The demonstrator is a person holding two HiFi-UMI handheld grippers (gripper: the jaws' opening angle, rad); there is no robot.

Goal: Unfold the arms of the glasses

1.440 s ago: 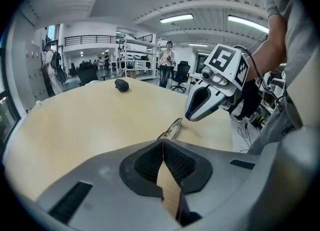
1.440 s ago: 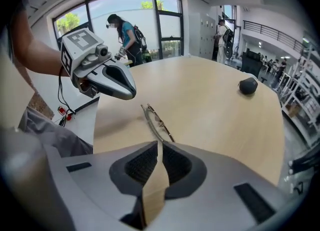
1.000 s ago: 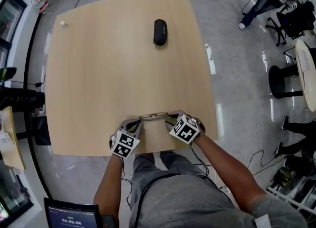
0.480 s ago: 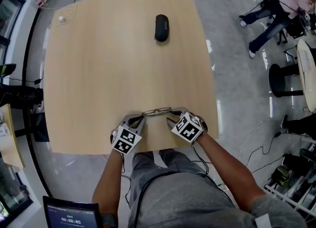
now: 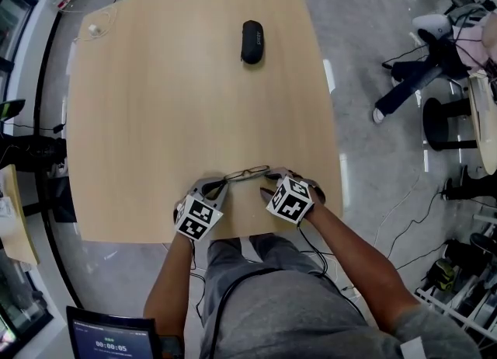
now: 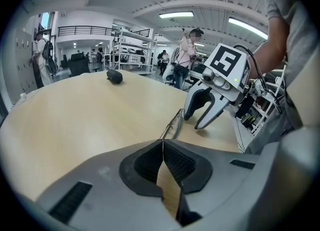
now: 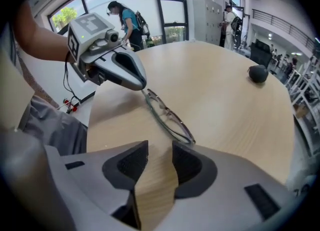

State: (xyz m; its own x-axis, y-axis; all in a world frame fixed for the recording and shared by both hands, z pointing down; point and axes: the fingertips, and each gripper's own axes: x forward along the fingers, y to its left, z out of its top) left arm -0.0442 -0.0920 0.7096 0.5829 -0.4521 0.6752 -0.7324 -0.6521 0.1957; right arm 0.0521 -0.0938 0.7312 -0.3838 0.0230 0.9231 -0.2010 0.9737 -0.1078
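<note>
Thin-framed glasses (image 5: 247, 172) lie on the wooden table (image 5: 171, 101) near its front edge, between my two grippers. My left gripper (image 5: 220, 184) is shut on the left end of the glasses (image 6: 174, 125), whose thin metal runs in between its pads (image 6: 172, 160). My right gripper (image 5: 269, 183) stands just at the glasses' right end; its jaws have just been opening and only bare table shows between them. In the right gripper view the glasses (image 7: 167, 115) lie just beyond its fingers (image 7: 187, 162), with the left gripper (image 7: 142, 86) at their far end.
A black glasses case (image 5: 251, 41) lies at the far side of the table. A white cable (image 5: 97, 29) sits at the far left corner. People and office chairs are on the floor to the right, and a screen (image 5: 109, 338) shows at bottom left.
The right gripper's jaws stand wider apart than before. Both hands and the glasses stay in about the same place.
</note>
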